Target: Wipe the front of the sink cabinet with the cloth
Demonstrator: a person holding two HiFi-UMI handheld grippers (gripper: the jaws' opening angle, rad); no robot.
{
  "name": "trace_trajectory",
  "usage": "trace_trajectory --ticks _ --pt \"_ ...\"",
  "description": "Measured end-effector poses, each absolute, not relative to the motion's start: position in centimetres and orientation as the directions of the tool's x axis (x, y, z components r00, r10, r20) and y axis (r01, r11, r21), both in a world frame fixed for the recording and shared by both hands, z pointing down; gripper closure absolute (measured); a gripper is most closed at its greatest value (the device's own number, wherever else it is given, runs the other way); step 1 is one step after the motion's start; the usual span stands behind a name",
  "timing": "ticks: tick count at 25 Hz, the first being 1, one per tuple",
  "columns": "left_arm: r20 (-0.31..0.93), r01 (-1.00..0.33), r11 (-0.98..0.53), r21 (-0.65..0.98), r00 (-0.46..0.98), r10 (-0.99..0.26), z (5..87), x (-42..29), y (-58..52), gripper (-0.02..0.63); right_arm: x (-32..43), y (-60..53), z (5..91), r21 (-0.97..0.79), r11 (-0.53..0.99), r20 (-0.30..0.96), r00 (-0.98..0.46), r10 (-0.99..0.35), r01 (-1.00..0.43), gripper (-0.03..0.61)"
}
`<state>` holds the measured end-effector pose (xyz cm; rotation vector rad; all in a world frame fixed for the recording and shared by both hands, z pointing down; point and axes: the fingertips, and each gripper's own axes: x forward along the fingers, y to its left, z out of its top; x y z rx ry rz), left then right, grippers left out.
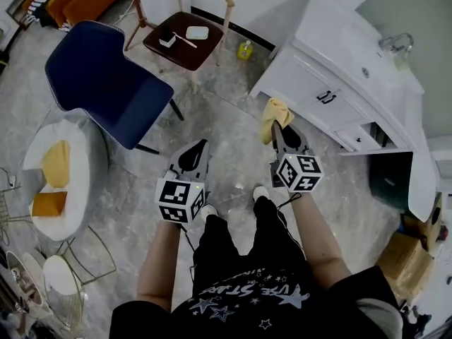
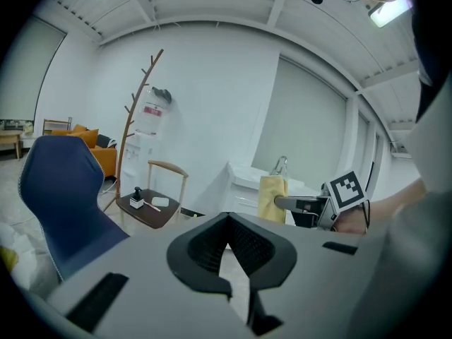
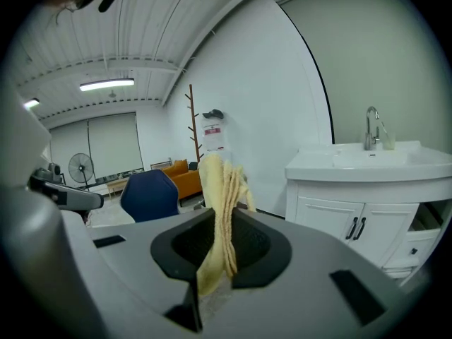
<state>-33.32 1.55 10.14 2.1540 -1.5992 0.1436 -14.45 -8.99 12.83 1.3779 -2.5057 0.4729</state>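
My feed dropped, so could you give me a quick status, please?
Right tool shut on yellow cloth. Left tool shut, empty. Sink cabinet ahead, cloth not yet touching it. Nothing seen in the way.

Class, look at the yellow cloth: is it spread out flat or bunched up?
Bunched up. The yellow cloth stands in gathered, layered folds, pinched between the closed jaws of the right gripper; no flat face is spread open.

We see a pale yellow cloth [image 3: 220, 196], folded into loose, crumpled layers. It is pinched between the jaws of the right hand-held gripper [image 1: 277, 131] and stands upright above them. To its right stands the white sink cabinet [image 3: 357, 221], its two front doors closed with dark handles, near the cloth but not touching it.
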Motion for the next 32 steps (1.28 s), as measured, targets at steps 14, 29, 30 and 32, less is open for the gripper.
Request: trace_trajectory --ticks 14,29,30,32 --pt "0.344 -0.976 -0.009 0.219 0.086 -0.935 5.0 -21.8 13.5 0.598 -4.8 -2.7 4.9 -0.129 0.699 0.262 -0.704 -0.661 -0.704 0.515" --pt "0.323 -0.975 0.146 0.17 -0.084 -0.943 3.3 -0.6 21.1 0.598 13.6 3.0 4.2 -0.176 0.798 0.209 -0.814 -0.542 -0.577 0.515" --pt "0.335 -0.975 0.152 0.165 -0.09 -0.938 3.4 0.7 21.7 0.598 14.5 3.4 4.5 -0.187 0.8 0.213 -0.819 -0.534 -0.57 0.515" --pt "0.36 -0.977 0.157 0.147 -0.095 -0.928 3.8 3.0 22.9 0.598 16.1 4.1 5.0 -0.198 0.807 0.22 -0.827 -0.517 -0.557 0.517"
